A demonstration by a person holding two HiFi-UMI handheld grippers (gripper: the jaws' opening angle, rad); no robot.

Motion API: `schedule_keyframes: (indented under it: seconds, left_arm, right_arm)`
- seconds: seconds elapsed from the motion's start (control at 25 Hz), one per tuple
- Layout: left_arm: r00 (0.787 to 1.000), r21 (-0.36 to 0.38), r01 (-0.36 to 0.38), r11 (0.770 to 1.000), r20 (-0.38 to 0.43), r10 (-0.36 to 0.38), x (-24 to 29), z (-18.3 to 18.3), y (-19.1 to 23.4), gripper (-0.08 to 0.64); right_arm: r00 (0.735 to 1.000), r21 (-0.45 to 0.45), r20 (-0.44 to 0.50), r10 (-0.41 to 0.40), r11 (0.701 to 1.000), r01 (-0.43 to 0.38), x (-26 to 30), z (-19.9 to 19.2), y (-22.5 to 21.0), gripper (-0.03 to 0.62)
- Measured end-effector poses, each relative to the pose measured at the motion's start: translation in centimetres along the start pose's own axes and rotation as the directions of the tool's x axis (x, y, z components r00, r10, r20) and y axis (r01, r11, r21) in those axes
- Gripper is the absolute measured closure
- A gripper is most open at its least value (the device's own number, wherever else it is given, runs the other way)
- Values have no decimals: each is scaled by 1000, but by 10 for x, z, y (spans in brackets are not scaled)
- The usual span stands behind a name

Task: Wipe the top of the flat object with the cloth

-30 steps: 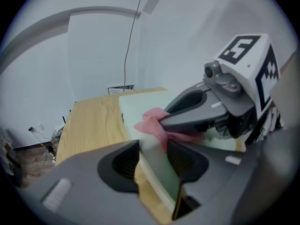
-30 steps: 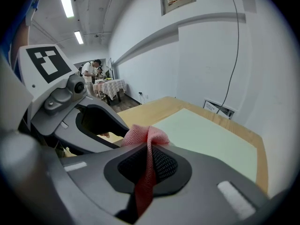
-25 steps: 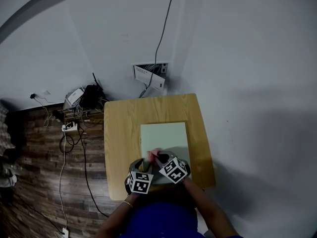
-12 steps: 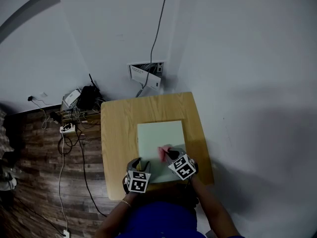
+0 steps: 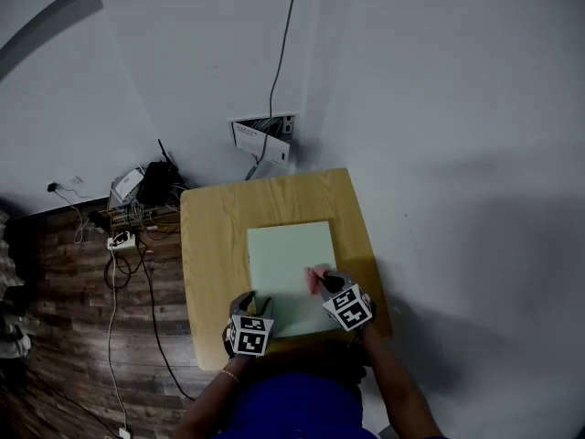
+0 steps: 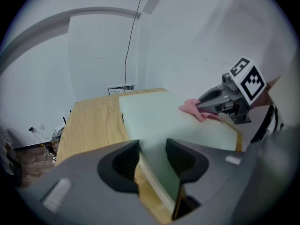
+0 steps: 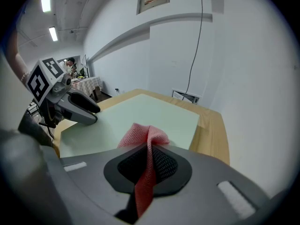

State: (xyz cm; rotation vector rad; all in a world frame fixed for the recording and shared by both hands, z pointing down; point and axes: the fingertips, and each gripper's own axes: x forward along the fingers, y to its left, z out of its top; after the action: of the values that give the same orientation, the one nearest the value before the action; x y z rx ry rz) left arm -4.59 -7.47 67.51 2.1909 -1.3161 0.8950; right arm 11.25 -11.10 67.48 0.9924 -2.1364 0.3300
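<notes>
A pale green flat board (image 5: 288,259) lies on a small wooden table (image 5: 215,245). My left gripper (image 5: 252,311) is at the board's near left corner; in the left gripper view the corner (image 6: 154,125) fills the gap between the pads, which close on it. My right gripper (image 5: 327,286) is shut on a pink mesh cloth (image 5: 316,276) and presses it onto the board's right side. In the right gripper view the cloth (image 7: 140,135) bunches ahead of the jaws on the board (image 7: 145,109), with the left gripper (image 7: 95,115) across from it.
The table stands against a white wall with an open wall box (image 5: 262,137) and a hanging cable. Power strips, a black device and cords (image 5: 137,199) lie on the wooden floor to the left. A strip of table (image 7: 215,130) borders the board's right edge.
My right gripper has slid the pink cloth to the right across the board, from near its left-middle to its right side. The left gripper stays at the near left corner.
</notes>
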Motion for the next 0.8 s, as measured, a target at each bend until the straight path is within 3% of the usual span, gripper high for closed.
schedule_keyframes:
  seconds: [0.44,0.8]
  left_arm:
    - [1000,-1,-4,1000,-3,4,1,0,0,380]
    - [1000,-6,-6,1000,3,6,-1,0,0,382]
  right_arm:
    - [999,77,-2,-46,996,46,-12,-12,-14,577]
    - [998,65,-3,-64,996,65,-11,-14,-13,577]
